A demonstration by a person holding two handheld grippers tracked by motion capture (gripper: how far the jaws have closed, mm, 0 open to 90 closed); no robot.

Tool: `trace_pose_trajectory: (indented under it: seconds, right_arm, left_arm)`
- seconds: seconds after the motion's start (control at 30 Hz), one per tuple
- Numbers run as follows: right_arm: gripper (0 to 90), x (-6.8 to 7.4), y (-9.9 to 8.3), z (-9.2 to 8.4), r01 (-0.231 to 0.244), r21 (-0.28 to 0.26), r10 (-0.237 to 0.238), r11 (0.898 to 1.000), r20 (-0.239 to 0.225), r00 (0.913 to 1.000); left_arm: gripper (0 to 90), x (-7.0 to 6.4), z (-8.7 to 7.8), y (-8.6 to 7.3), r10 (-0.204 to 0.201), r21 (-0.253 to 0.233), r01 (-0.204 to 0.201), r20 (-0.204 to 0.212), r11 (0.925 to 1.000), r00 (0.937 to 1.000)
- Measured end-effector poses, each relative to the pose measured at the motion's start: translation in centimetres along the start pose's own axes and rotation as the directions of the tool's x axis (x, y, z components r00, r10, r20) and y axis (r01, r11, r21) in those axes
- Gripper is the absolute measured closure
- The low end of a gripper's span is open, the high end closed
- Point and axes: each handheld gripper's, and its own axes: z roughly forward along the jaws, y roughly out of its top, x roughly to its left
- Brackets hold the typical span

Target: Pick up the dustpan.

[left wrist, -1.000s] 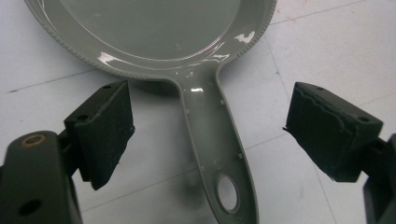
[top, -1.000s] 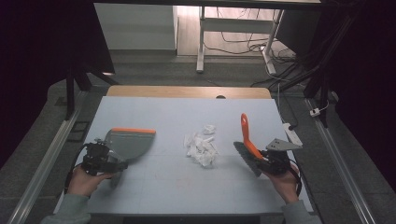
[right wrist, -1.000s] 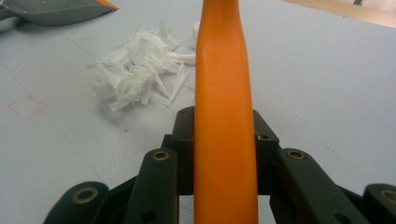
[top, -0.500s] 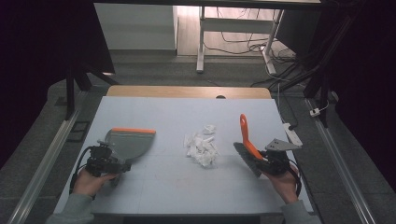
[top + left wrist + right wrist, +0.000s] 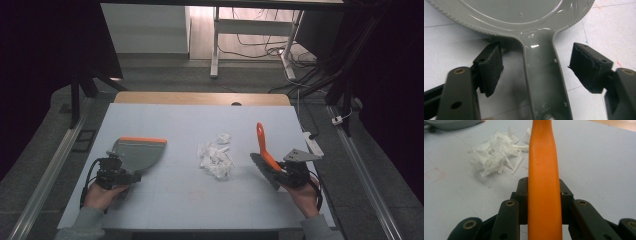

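1. Paper scraps (image 5: 216, 156) sit in a loose white heap at the middle of the pale table (image 5: 190, 200), none of them swept anywhere, so the clean-up looks barely begun.
2. On the person's left, the grey dustpan (image 5: 137, 153) with its orange lip lies flat, well apart from the heap, its mouth facing away from the person.
3. Left gripper (image 5: 536, 67) straddles the dustpan's handle (image 5: 542, 82) with its jaws wide, a gap on each side; it has not closed on anything.
4. Right gripper (image 5: 292, 172) is clamped on the brush (image 5: 264, 150), whose orange handle rises between the jaws and points up and away.
5. My guess at what is left: grip the dustpan, bring it beside the heap, then sweep the scraps in.
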Motion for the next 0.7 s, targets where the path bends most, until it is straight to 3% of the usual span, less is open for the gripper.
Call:
trace_pose_trajectory:
  seconds: [0.7]
  right_arm:
    - [69.8, -0.05, -0.08, 0.07, 0.002, 0.004, -0.003, 1.000, 0.009, 1.0000]
  left_arm:
    - [53.9, 0.21, 0.48, 0.05, -0.041, -0.023, 0.041, 0.035, 0.9989, 0.9986]
